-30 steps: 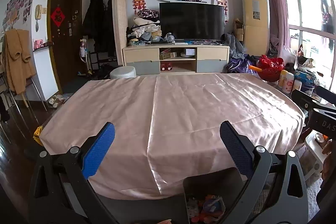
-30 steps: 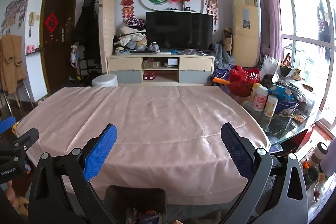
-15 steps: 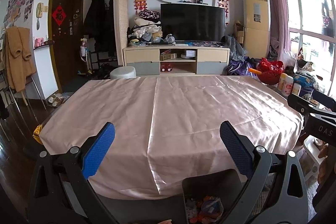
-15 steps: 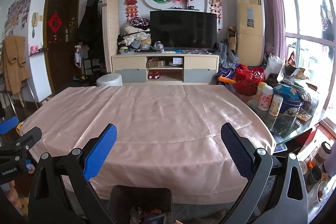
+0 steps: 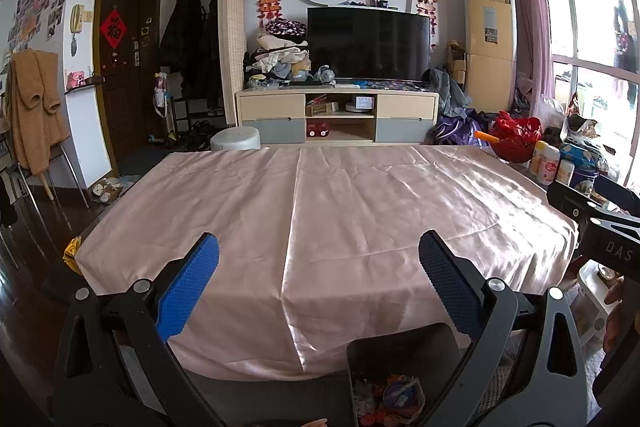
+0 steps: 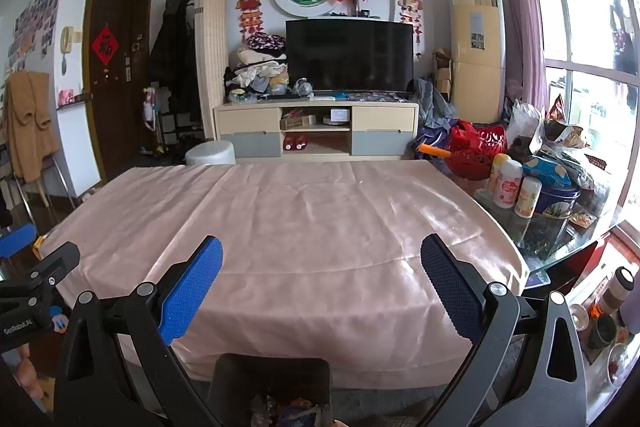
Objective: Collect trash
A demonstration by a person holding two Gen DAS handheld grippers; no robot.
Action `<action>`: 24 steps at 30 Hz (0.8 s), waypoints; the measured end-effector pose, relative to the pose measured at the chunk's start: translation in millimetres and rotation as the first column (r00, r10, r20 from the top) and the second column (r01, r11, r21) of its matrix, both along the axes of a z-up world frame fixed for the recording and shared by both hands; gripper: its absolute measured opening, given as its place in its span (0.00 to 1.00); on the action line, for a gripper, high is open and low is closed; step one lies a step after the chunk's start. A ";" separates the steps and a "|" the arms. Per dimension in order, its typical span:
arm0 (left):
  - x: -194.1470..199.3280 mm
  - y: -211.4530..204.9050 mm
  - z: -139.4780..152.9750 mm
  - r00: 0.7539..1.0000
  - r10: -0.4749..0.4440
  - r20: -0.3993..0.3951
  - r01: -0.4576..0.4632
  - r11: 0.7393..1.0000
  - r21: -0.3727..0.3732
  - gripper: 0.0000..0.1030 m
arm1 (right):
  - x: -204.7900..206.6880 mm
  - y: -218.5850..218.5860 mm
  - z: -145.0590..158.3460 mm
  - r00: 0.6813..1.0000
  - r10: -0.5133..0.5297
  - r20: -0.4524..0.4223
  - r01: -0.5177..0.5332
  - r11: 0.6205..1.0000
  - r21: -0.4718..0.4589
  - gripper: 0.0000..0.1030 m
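Both tongs, left gripper (image 5: 319,283) and right gripper (image 6: 321,285), wide open, empty, raised over bare tablecloth (image 5: 320,211); trash sits in bin (image 5: 400,355) below, likely done

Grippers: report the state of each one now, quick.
Left gripper: open, empty, above the near edge of the pink tablecloth.
Right gripper: open, empty, above the dark trash bin.

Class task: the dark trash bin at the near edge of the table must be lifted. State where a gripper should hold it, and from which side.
Grip the trash bin by its near rim wall, coming from above: the top is open and upright, and the table blocks its far side.
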State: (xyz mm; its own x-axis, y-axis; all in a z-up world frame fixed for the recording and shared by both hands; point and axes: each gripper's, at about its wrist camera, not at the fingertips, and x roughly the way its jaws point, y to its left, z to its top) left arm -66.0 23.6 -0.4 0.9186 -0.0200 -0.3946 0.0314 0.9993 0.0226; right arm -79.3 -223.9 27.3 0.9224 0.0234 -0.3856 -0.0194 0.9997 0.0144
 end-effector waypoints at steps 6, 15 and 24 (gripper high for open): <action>-1.2 -1.0 2.2 1.000 0.005 0.002 -0.005 1.000 -0.002 0.92 | -0.1 4.3 -1.5 1.000 0.003 -0.002 -0.003 1.000 0.002 0.97; -1.3 -1.6 3.0 1.000 0.007 0.001 -0.007 1.000 -0.004 0.92 | -0.7 4.6 -1.9 1.000 0.001 -0.003 -0.001 1.000 0.004 0.97; -1.8 -2.7 3.5 1.000 0.009 0.001 -0.009 1.000 -0.005 0.92 | -0.9 6.5 -3.0 1.000 -0.004 -0.008 0.004 1.000 0.011 0.97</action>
State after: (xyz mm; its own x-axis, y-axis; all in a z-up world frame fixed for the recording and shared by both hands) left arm -67.8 20.9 3.1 0.9192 -0.0141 -0.3937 0.0228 0.9996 0.0175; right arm -80.1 -217.4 24.3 0.9196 0.0235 -0.3922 -0.0148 0.9996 0.0252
